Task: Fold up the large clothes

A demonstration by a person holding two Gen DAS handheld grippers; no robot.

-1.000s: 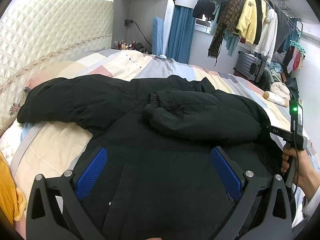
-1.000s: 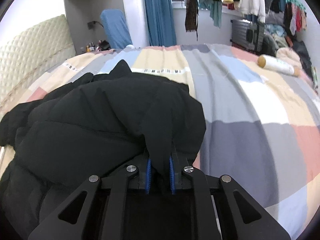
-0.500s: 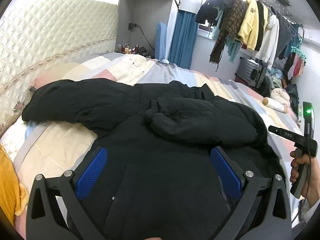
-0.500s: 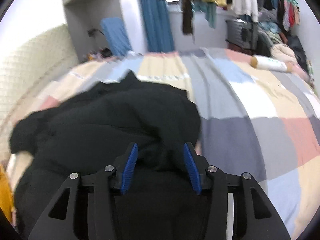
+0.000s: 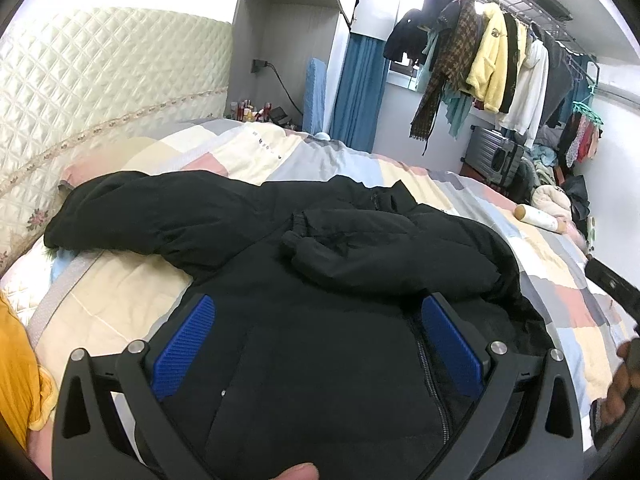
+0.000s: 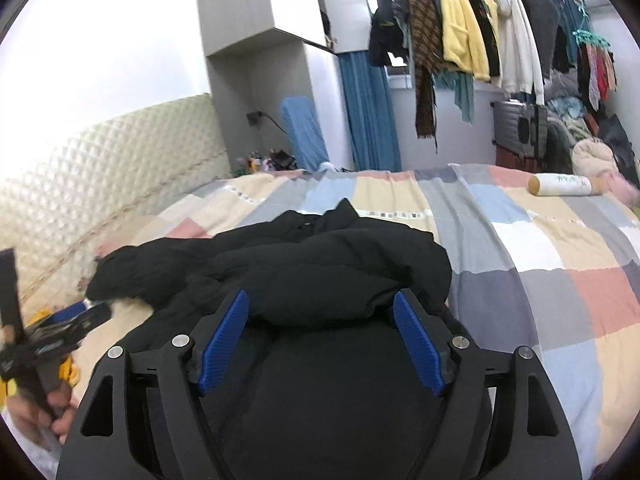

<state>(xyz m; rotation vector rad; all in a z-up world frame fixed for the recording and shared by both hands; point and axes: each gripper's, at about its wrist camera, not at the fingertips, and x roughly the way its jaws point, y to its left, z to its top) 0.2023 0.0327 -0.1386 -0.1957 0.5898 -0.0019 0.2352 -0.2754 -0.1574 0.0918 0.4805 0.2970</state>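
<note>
A large black puffer jacket (image 5: 320, 320) lies spread on the patchwork bed. Its right sleeve (image 5: 384, 256) is folded across the chest; its left sleeve (image 5: 152, 216) stretches out toward the headboard. My left gripper (image 5: 320, 340) is open and empty, hovering over the jacket's lower front. My right gripper (image 6: 324, 336) is open and empty above the jacket (image 6: 320, 264), just behind the folded sleeve. The right gripper shows at the right edge of the left wrist view (image 5: 612, 284); the left one (image 6: 60, 328) shows at the left of the right wrist view.
A patchwork bedspread (image 6: 540, 248) covers the bed. A quilted cream headboard (image 5: 80, 92) stands at left. A white bottle (image 6: 560, 185) lies at the far right. A yellow cloth (image 5: 16, 376) lies at near left. Clothes hang on a rail (image 5: 500, 60) behind.
My right gripper has let go of the folded sleeve, opened wide and pulled up and back. The sleeve stays folded on the jacket. My left gripper stays open, rising slightly.
</note>
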